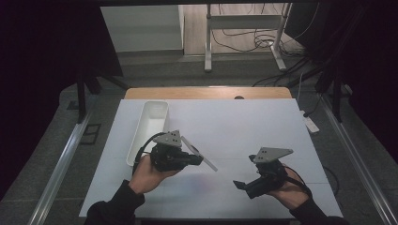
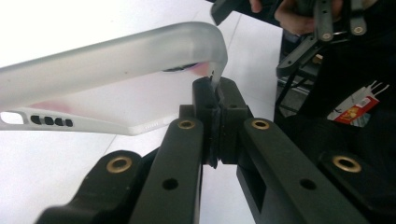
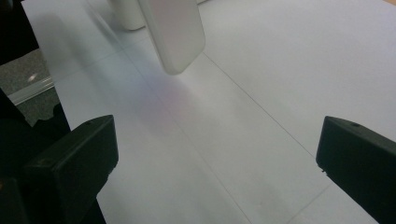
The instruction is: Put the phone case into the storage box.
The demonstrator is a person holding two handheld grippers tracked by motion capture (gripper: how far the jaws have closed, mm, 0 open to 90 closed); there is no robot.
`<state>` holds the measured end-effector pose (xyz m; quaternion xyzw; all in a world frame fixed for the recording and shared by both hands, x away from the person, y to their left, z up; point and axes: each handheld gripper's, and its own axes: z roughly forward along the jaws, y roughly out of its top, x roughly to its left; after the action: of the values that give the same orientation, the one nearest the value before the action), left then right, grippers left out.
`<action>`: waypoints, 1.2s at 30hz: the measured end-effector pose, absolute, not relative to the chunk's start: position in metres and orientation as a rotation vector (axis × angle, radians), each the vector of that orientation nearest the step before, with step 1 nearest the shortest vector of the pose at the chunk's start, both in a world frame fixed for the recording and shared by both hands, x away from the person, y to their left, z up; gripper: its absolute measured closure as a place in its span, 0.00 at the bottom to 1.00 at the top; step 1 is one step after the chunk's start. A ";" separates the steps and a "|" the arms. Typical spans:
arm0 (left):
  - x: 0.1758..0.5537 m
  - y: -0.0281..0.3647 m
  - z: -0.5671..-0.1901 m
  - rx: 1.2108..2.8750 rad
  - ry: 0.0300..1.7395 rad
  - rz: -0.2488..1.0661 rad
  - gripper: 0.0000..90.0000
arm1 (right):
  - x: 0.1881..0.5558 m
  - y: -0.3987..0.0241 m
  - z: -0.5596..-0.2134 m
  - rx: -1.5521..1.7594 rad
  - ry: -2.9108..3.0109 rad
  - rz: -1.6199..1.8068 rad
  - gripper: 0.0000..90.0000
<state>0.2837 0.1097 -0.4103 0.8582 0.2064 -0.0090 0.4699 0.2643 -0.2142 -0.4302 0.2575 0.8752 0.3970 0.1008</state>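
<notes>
Looks like a frosted, see-through phone case (image 2: 112, 60), pinched by one edge near a corner in the left gripper (image 2: 215, 100), jaws closed tight on that thin rim. Held up off the white table (image 1: 244, 126), slanting out to the right of the gripper in the high view, with nothing underneath but bare surface. Probably very light and a bit springy: thin plastic, smooth and likely slippery, prone to twist or pivot when held by a single edge. Better taken across a long side wall, away from the row of small holes, where the rim seems stiffest. Hard to tell from the blurred near view whether the grip bites the rim squarely or just catches its lip.

Right gripper (image 1: 256, 180) held low over the table, well apart from the case and to its right, jaws spread wide with nothing between them. From the right gripper view, rounded end of the case hanging ahead and above, out of reach for now. White tray (image 1: 149, 129) standing beyond the left hand (image 1: 148, 173), near the table's left side, apparently empty.
</notes>
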 end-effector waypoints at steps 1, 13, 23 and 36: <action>0.285 0.110 -0.410 2.104 0.512 -0.019 0.98 | 0.264 -0.216 -0.430 0.768 2.581 1.173 0.00; 0.292 0.121 -0.408 2.112 0.570 0.016 0.98 | 0.261 -0.231 -0.431 0.821 2.533 1.165 0.00; 0.296 0.128 -0.404 2.121 0.598 0.043 0.98 | 0.259 -0.242 -0.432 0.861 2.504 1.147 0.00; 0.303 0.143 -0.400 2.123 0.659 0.073 0.98 | 0.254 -0.261 -0.435 0.927 2.462 1.109 0.00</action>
<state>0.3034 0.1435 -0.4003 0.8559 0.2656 0.0295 0.4428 0.2541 -0.2610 -0.4354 0.3213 0.8535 0.3845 0.1431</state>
